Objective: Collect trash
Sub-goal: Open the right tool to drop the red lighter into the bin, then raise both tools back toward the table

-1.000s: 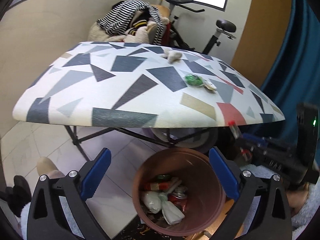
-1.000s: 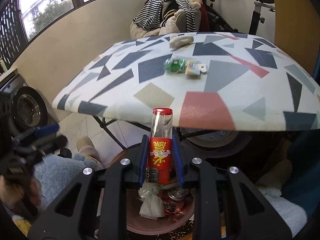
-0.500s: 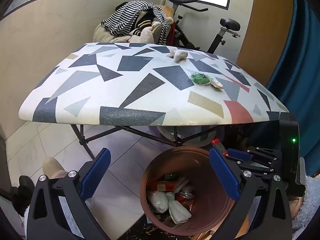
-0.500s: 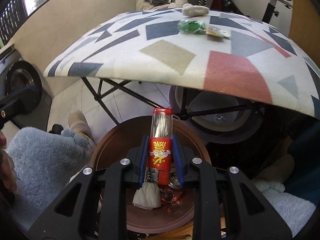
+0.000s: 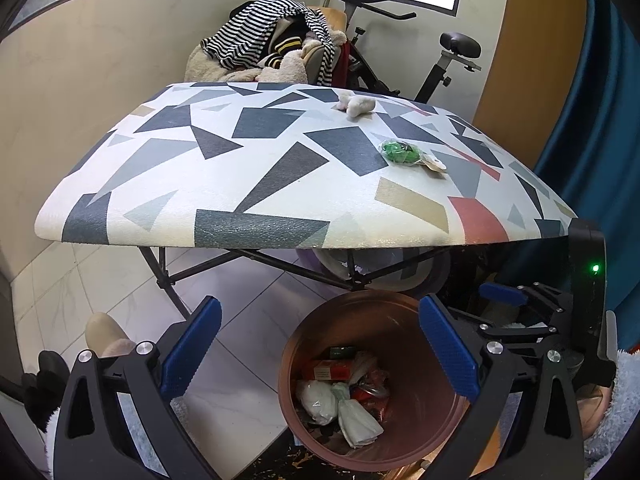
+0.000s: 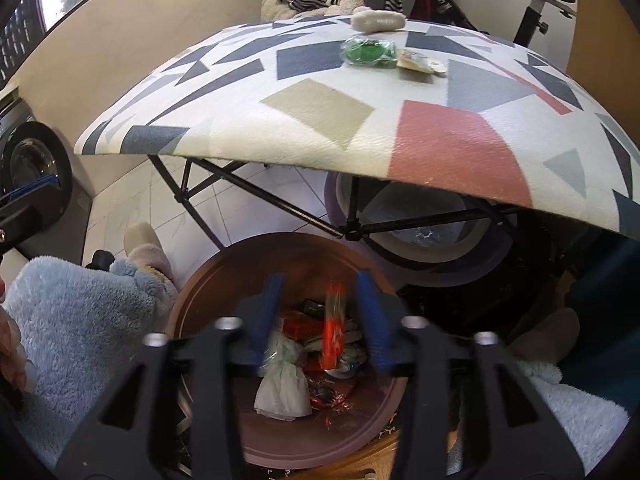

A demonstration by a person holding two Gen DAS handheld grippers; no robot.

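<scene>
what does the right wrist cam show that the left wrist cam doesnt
Only the right wrist view: a blurred red bottle falling between the right gripper's just-opened jaws, and a washer door.
Only the left wrist view: the open, empty left gripper, and the right gripper seen from the side.
Both: the bin of trash, the table, the green wrapper and the tissue wad on it.

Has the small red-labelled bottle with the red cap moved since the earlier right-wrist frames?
Yes. The red-labelled bottle, a blur, is loose between the just-opened right gripper jaws, dropping into the brown bin.
</scene>
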